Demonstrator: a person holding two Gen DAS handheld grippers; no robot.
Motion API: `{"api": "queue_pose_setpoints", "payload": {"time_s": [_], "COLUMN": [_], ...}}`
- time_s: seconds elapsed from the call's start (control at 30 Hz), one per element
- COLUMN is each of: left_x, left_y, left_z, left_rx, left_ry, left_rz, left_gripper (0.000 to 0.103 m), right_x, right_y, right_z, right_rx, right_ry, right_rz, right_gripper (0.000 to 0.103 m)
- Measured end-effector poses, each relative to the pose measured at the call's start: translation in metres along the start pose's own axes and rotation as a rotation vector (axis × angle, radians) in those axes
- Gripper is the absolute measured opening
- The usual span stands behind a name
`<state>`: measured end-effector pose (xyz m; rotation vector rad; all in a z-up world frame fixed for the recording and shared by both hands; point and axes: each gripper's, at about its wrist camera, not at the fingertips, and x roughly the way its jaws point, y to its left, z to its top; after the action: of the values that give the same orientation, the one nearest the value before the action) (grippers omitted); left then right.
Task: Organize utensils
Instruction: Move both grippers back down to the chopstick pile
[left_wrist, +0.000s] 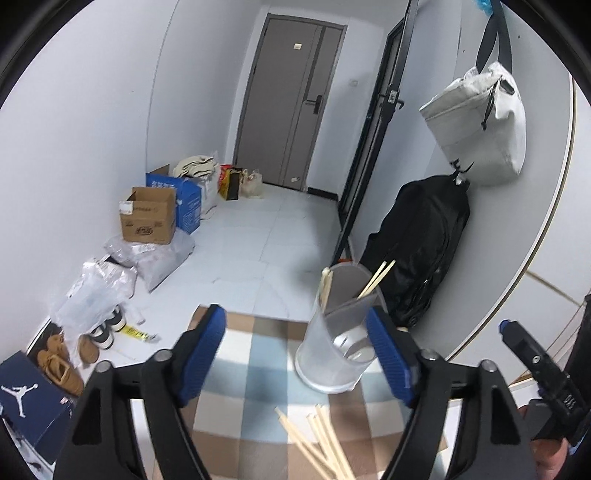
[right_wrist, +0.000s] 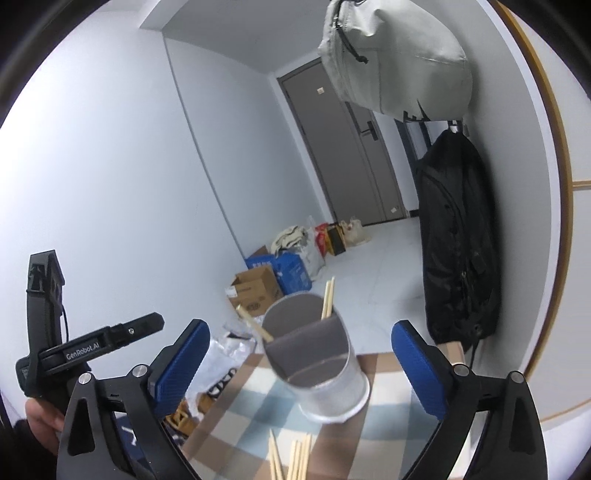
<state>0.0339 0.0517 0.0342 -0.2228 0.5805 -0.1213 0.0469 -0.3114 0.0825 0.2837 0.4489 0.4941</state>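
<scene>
Both the left hand-held gripper (left_wrist: 295, 354) and right hand-held gripper (right_wrist: 299, 365) hover level, jaws wide apart and empty, facing the divided utensil holder (left_wrist: 338, 332) above loose chopsticks (left_wrist: 321, 443).

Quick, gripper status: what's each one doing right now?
Left gripper: open, holding nothing, chopsticks loose below.
Right gripper: open, empty, facing the holder.

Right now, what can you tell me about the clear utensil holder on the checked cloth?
The utensil holder is a clear, seemingly plastic cylinder with a white base rim, standing upright on the checked cloth. Grey dividers split it into compartments. Chopsticks lean in two rear compartments, tips above the rim; the front compartment looks empty. Neither gripper touches it. Loose chopsticks lie on the cloth in front.
</scene>
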Motion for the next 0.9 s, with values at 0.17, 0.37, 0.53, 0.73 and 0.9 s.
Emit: {"api": "queue_pose_setpoints", "payload": {"time_s": [0.17,0.37,0.53,0.73,0.9], "left_x": [0.003,0.013,0.022,0.027,0.028], "left_y": [0.013,0.032,0.048,0.070,0.084], "left_z": [-0.017,-0.039,-0.056,-0.063,-0.061], "left_rx": [-0.031,-0.081,-0.128,-0.188,-0.208], "left_ry": [0.032,0.081,0.121,0.148,0.158], "left_rz": [0.028,0.049,0.062,0.085,0.107], "left_gripper": [0.082,0.083,0.083,0.083,0.083], "right_x": [-0.003,0.010,0.037,0.080,0.115], "right_y": [0.008,0.018,0.027,0.042,0.055], "right_z": [-0.016,-0.037,-0.060,-0.092,-0.116], "right_rx": [-0.031,-0.076,-0.128,-0.203,-0.275], "right_ry": [0.039,0.133,0.280,0.471,0.584], "right_rz": [-0.013,-0.015,-0.008,0.012,0.008], "right_gripper": [0.103,0.103,0.103,0.089,0.067]}}
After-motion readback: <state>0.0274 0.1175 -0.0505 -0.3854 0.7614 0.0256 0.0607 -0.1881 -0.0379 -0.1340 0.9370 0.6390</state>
